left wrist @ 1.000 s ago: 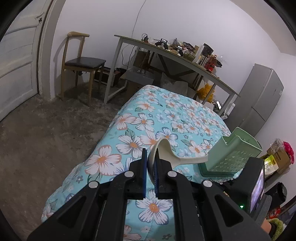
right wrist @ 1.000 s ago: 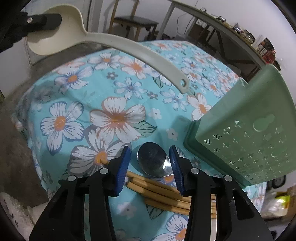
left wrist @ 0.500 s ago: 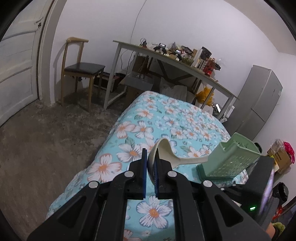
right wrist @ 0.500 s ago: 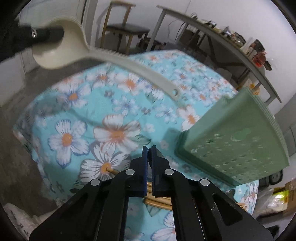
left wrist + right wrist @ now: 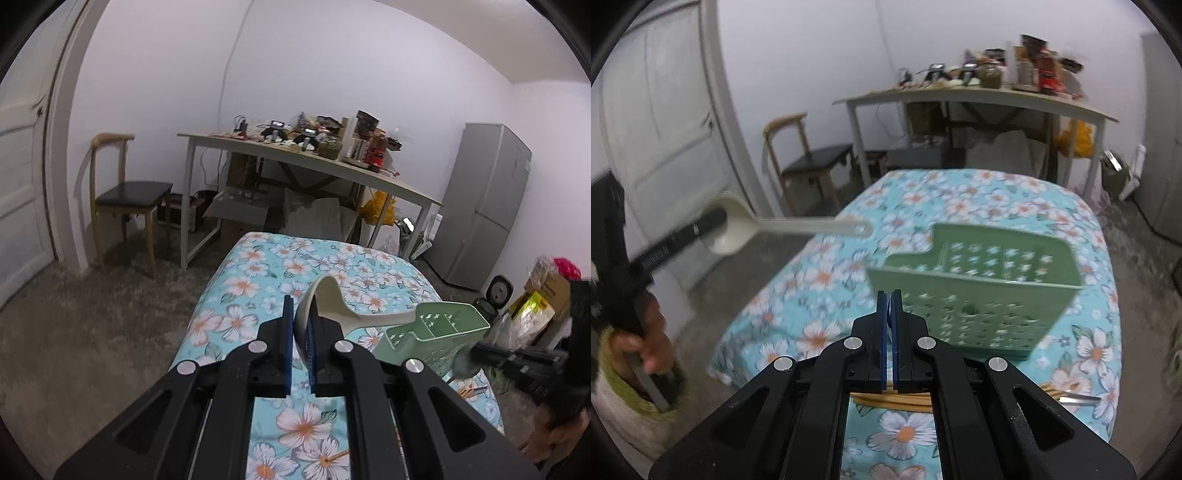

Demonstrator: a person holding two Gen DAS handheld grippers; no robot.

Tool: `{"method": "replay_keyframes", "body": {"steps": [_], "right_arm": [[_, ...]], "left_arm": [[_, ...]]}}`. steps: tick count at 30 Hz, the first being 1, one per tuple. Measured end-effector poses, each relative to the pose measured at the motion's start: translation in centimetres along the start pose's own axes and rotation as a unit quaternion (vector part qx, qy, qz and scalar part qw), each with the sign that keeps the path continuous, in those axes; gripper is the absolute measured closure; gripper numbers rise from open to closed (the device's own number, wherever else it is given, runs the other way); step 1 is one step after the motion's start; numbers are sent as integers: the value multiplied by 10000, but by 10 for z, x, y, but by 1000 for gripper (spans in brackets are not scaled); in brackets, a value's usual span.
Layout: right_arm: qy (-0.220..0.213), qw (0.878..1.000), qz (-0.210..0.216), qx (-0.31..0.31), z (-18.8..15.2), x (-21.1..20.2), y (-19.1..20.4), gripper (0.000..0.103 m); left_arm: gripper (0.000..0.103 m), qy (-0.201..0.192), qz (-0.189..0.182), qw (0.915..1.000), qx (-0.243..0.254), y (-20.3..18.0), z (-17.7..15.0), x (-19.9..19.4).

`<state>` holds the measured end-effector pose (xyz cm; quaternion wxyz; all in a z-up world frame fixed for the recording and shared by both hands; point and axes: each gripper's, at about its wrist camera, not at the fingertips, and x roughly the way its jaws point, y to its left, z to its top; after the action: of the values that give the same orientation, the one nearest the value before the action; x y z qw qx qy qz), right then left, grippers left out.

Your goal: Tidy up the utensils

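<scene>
cream plastic ladle (image 5: 334, 308) sitting clamped by its bowl between the blue pads of the left gripper (image 5: 300, 349), handle reaching out to the right, level, toward the green utensil caddy (image 5: 437, 334). seen from the right wrist, same ladle (image 5: 768, 229) hanging in the air over the near left corner of the floral bedspread (image 5: 960, 199), its handle tip with the hanging hole just short of the caddy (image 5: 975, 295) and apart from it. left hand (image 5: 646, 347) wrapping round the black tool below.

right gripper (image 5: 888, 321) closed tight, pads pressed nearly together; from its own camera hard telling what is pinched. in the left wrist view, right gripper (image 5: 476, 360) showing a small round metal spoon (image 5: 463, 363) at its tip, held just in front of the caddy's near wall.

caddy standing upright on the bedspread, perforated walls, inner dividers visible, compartments looking bare. wooden chopsticks (image 5: 890, 398) lying on the cloth right under the right tool, a metal utensil tip (image 5: 1075, 398) beside them at the right.
</scene>
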<state>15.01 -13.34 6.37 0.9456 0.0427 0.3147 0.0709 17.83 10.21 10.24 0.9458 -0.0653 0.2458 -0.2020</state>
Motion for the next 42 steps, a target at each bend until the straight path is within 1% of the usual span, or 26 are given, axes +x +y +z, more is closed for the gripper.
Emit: {"method": "replay_keyframes", "body": {"steps": [4,6,9,12,16,19,23,29,32,36,39,42], "right_arm": [[-200,9991,205,320,6,-19,-19,103],[-311,9986,184,397,9,-26,-25,103],[-443,9974,272,505,13,-37,-33,103],[-598,9953,444,612,17,-49,-42,103],[-811,9917,648,754,23,-70,-55,103],[-960,9892,738,822,30,-83,-63,103],[-1239,9843,910,873,42,-103,-73,103],[-1618,9781,1038,797,60,-125,-82,103],[-1719,9765,1059,752,68,-126,-85,103],[-1726,9749,1163,787,77,-115,-90,103],[-1661,9745,1234,872,81,-100,-96,103],[-1522,9740,1320,1032,83,-82,-104,103]], "left_arm": [[97,121,110,9990,425,-18,5,12],[97,150,160,9981,575,-23,5,16],[97,138,222,9967,775,-31,6,19],[97,114,361,9932,1105,-45,9,23],[97,216,503,9874,1486,-61,12,32],[97,302,603,9815,1793,-71,13,38],[97,468,642,9744,2101,-81,17,48],[97,763,677,9629,2498,-100,19,68],[97,956,668,9561,2689,-114,15,85],[96,1195,616,9509,2787,-124,8,104],[94,1309,512,9519,2723,-129,5,114],[93,1353,403,9558,2579,-131,3,120]]}}
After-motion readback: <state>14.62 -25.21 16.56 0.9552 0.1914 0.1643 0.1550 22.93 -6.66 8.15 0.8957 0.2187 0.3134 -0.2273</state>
